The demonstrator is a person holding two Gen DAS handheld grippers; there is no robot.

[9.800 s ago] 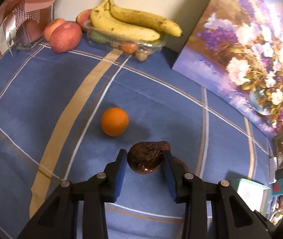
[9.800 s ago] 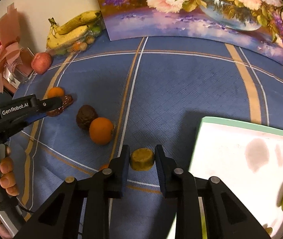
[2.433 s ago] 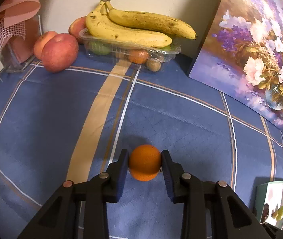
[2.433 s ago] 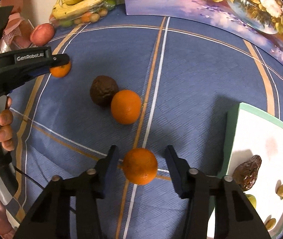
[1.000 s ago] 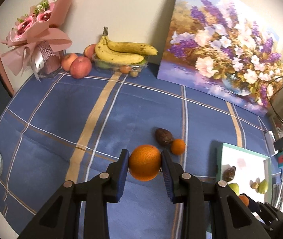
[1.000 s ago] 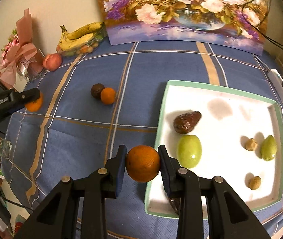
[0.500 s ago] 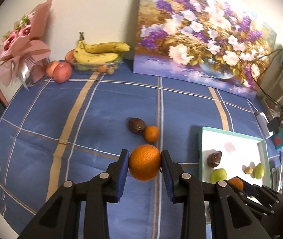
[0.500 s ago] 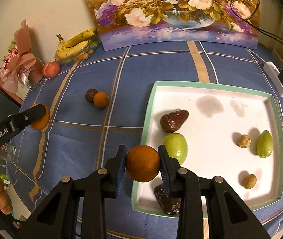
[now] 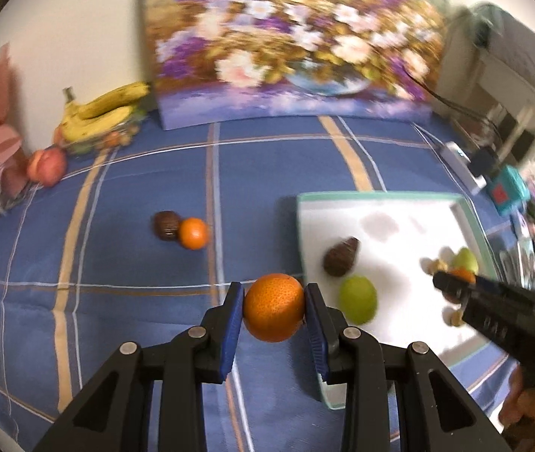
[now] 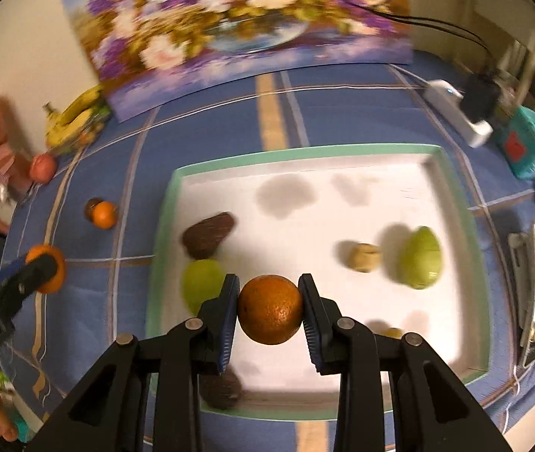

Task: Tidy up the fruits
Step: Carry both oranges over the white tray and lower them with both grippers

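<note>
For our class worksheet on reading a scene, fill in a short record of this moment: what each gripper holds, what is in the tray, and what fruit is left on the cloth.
left gripper: shut on an orange, above the blue cloth beside the tray
right gripper: shut on another orange, over the tray
tray: brown fruits, green fruits, small tan pieces
left on cloth: small orange touching a dark brown fruit
at the wall: bananas, flower painting

Home: tablecloth (image 9: 124, 263), flower painting (image 9: 286, 41)

A flower painting (image 9: 290, 37) leans on the cream wall (image 9: 79, 30) behind the blue plaid tablecloth (image 9: 124, 263).
</note>
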